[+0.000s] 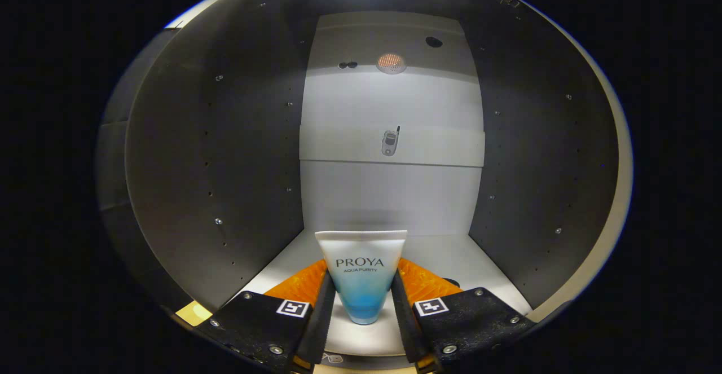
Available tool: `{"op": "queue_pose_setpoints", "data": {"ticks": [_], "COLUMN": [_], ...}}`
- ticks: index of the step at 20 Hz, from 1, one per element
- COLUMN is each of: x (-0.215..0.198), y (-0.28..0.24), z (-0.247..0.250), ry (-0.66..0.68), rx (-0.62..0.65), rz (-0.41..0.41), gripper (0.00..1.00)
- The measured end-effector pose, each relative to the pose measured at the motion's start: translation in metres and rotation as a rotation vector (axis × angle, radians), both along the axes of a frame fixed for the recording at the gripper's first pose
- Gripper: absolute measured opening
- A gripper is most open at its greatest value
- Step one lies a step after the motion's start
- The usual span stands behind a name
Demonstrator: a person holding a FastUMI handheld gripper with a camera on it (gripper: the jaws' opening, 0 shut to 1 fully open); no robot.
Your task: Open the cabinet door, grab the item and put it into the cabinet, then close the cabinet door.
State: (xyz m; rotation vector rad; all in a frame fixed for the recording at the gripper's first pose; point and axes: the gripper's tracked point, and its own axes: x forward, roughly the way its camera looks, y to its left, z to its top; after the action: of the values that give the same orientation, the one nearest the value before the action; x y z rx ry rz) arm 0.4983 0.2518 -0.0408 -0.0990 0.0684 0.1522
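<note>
White and blue, the tube (361,272) stands between the fingers (361,300), crimped flat end up and its narrow blue end pointing down toward the cabinet floor (451,255). Both fingers press on its sides, one on each flank, so the gripper is closed around it and carrying it. The tube's long axis runs upright, roughly square to the line of the fingers, and its lower end sits at or just above the pale floor; whether it touches cannot be told from this angle.

The gripper is already well inside the cabinet: dark side walls (225,154) rise on the left and right, and the pale back panel (389,193) lies straight ahead, well beyond the tube. A small round fitting (391,62) shows high on that back panel.

My judgement is that the placing step is nearly done. The open floor ahead of and under the tube is what matters: a short lowering should seat the blue end, then the fingers can spread and draw back. Standing on so narrow an end the tube may topple, so laying it down could be safer. The door remains to be closed.
</note>
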Motion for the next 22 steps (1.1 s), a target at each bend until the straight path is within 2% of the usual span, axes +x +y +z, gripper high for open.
{"op": "queue_pose_setpoints", "data": {"ticks": [7,11,12,13,14,16,22], "x": [0.009,0.006,-0.002,-0.002,-0.007,-0.022,-0.087], "y": [-0.002,-0.003,-0.001,0.000,-0.001,0.000,0.005], "z": [-0.006,-0.005,0.002,0.006,0.013,0.022,0.037], "ry": [-0.009,0.001,-0.008,-0.023,-0.041,-0.063,-0.089], "rx": [0.005,0.024,0.038,0.052,0.060,0.069,0.070], "rz": [-0.007,-0.013,-0.007,-0.005,-0.006,-0.003,-0.009], "gripper": [0.54,0.58,0.69,0.74,0.85,0.93,0.93]}}
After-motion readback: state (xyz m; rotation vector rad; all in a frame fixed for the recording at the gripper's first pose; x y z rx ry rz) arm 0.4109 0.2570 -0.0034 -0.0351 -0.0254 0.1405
